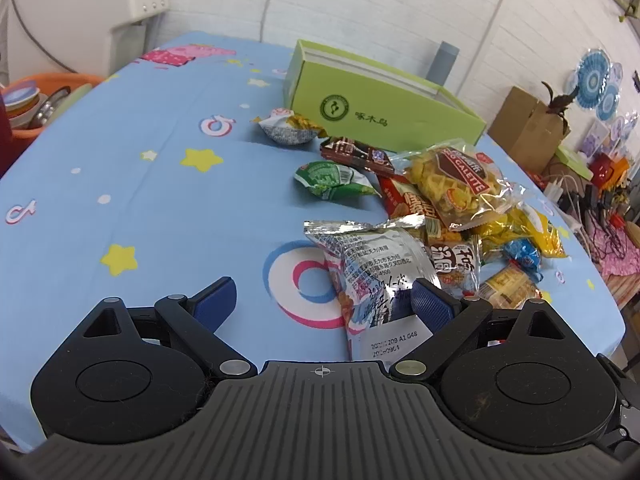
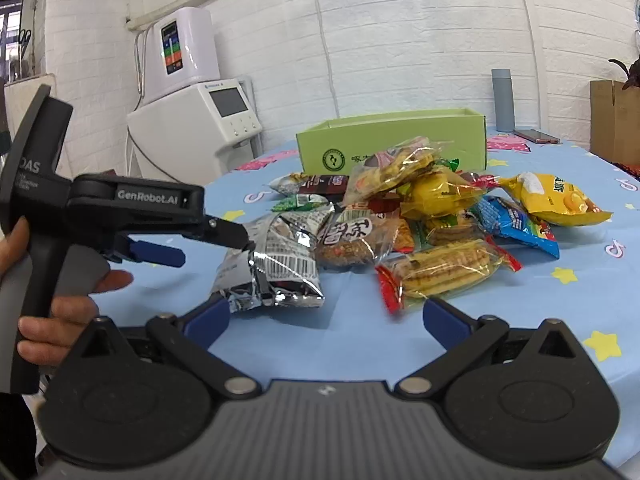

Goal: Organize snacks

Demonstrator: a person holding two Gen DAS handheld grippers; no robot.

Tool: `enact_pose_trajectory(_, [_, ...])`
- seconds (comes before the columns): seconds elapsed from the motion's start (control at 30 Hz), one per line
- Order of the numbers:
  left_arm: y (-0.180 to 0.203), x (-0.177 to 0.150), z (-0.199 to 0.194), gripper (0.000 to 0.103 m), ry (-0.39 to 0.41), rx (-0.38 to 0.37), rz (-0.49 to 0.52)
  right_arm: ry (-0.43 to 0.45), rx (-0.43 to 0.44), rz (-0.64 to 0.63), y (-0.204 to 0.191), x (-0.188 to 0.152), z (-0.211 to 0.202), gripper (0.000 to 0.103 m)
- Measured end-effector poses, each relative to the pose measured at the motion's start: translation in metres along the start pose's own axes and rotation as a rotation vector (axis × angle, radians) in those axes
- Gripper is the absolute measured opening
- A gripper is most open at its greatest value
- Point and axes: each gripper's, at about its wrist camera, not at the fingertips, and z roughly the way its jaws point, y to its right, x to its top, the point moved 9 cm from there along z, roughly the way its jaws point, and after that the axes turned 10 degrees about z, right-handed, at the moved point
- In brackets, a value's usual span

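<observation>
The snacks (image 2: 420, 216) lay in a messy heap near the middle of the table (image 1: 100, 200), just in front of the green box (image 2: 392, 140) that stood open by the far edge, probably so they could go inside it. The left gripper (image 1: 324, 300) was spread wide, with one blue pad beside the silver bag (image 1: 376, 272) at the near side of the heap, not pinching it. The right gripper (image 2: 326, 316) was spread wide too and held nothing.
</observation>
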Motion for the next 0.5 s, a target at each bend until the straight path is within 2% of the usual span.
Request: enact_pose_trajectory(0.5, [0.0022, 0.001, -0.0041, 0.086, 0.007, 0.013, 0.018, 0.035, -0.006, 0.027, 0.0092, 0.0077, -0.0083, 0.102])
